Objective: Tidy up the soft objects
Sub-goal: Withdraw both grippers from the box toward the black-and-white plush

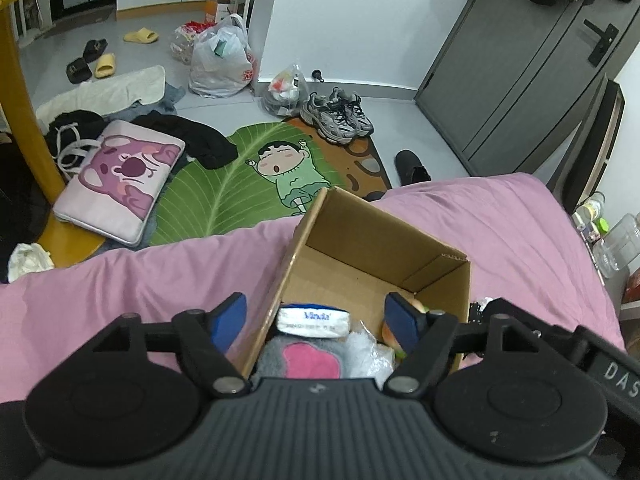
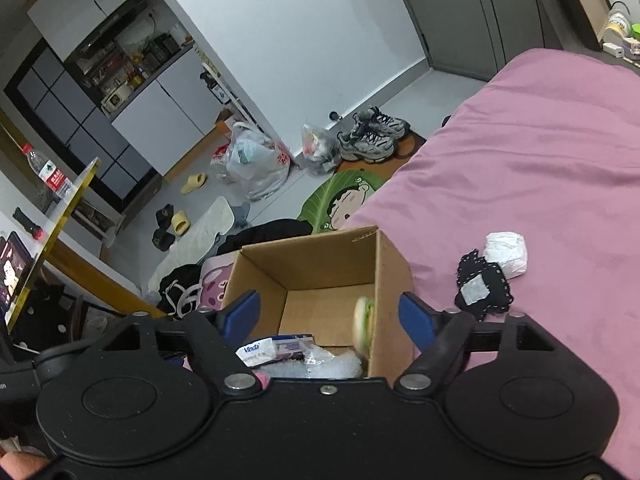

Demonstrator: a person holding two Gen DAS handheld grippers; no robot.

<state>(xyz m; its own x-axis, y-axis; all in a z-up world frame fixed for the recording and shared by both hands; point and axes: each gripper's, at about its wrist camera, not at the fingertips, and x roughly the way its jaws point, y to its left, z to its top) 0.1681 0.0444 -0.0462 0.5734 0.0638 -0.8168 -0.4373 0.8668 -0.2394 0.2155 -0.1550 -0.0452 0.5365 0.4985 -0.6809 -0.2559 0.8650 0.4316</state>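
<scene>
Right now an open cardboard box (image 1: 384,264) sits on a pink bedspread (image 1: 140,280), close to the near-left edge of the bed, and both grippers hover over it. Seen from the left wrist, the left gripper (image 1: 318,322) has its blue-padded jaws spread wide, nothing pinched between them: one pad hangs outside the box's left wall, the other is inside the box near its right wall. Below that gap a Vinda tissue pack (image 1: 314,321) lies in the box, on a grey plush with a pink patch (image 1: 308,360), with crinkled clear plastic (image 1: 368,350) just to its right. Seen from the right wrist, the right gripper (image 2: 330,320) is likewise spread and empty, its pads straddling the box. A small burger-shaped soft toy (image 2: 363,326), blurred, is inside the box against the right wall; whether it rests on anything I cannot tell. On the bedspread to the right of the box lie a black fabric piece with a white patch (image 2: 482,286) and, touching its far side, a white wad (image 2: 505,254). Down on the floor beyond the bed are a green cartoon rug (image 1: 224,188), a pair of grey sneakers (image 1: 336,114) and a pink bear-print case (image 1: 120,180).
</scene>
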